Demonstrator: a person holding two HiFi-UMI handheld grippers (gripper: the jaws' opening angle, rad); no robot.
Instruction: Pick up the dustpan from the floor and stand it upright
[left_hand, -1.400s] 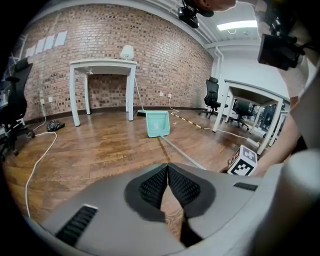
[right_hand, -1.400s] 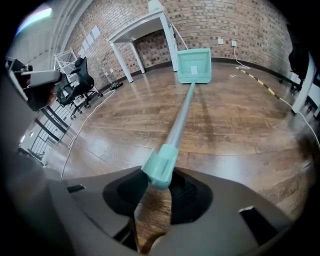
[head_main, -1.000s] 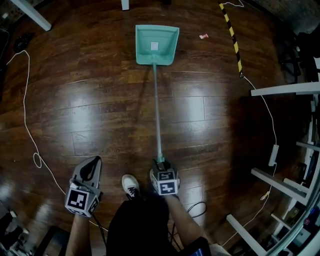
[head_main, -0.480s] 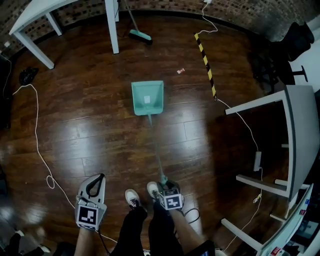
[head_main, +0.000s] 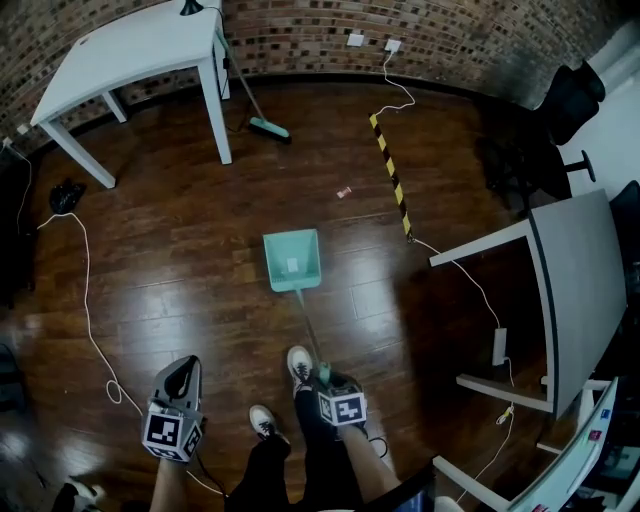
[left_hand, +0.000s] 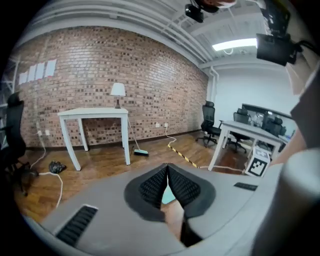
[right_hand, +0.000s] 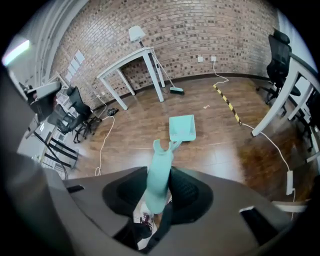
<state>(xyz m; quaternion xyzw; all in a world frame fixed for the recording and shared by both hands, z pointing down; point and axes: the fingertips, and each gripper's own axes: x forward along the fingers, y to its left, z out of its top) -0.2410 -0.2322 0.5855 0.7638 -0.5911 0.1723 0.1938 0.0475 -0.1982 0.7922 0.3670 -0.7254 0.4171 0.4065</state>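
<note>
Presently clamped on handle (right_hand: 158, 176) with right gripper (head_main: 323, 377); noted pan (head_main: 292, 260) dead ahead and below, long axis running straight forward. Noted left gripper (head_main: 183, 371) closed, empty, farther off.

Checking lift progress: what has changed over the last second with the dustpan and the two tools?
The person stood up: the right tool and left tool both rose, and the dustpan's handle tilted steeper. Unchanged: right tool shut on the handle's end, left tool shut and empty, pan seemingly still on the floor.
</note>
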